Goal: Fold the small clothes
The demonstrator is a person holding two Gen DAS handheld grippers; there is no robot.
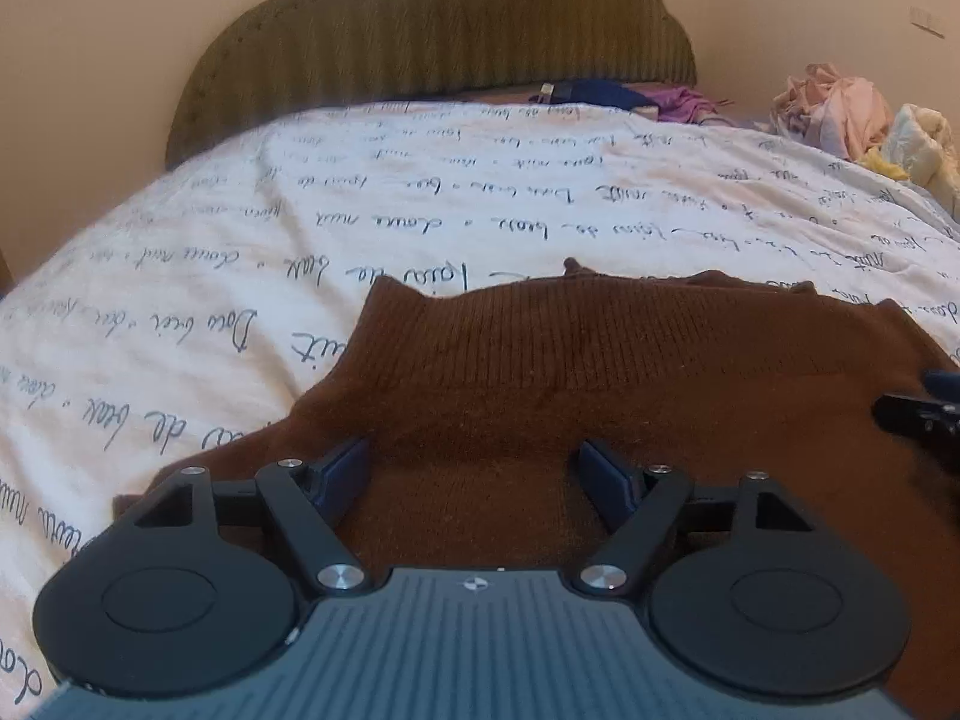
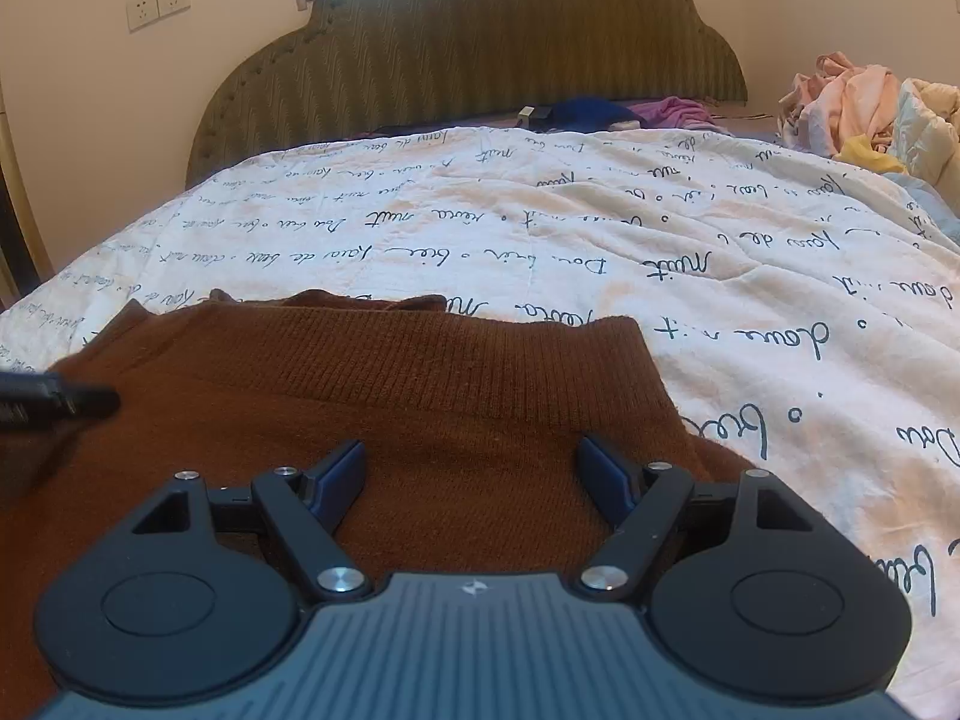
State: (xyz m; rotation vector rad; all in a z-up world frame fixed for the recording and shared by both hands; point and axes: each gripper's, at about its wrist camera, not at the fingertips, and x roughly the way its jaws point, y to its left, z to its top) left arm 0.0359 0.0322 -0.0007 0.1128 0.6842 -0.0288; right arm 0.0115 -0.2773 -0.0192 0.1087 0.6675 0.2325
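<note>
A brown knit garment (image 1: 570,372) lies flat on the bed, its ribbed band toward the headboard; it also shows in the right wrist view (image 2: 384,384). My left gripper (image 1: 474,465) is open, its blue pads spread over the garment's near left part, holding nothing. My right gripper (image 2: 471,465) is open over the garment's near right part, also empty. The right gripper's tip shows at the right edge of the left wrist view (image 1: 918,414). The left gripper's tip shows at the left edge of the right wrist view (image 2: 60,402).
The white quilt (image 1: 420,210) with black script covers the bed. A green padded headboard (image 2: 480,48) stands at the far end. Blue and purple clothes (image 2: 630,111) lie near it. A pile of pink and pale clothes (image 2: 870,108) sits at the far right.
</note>
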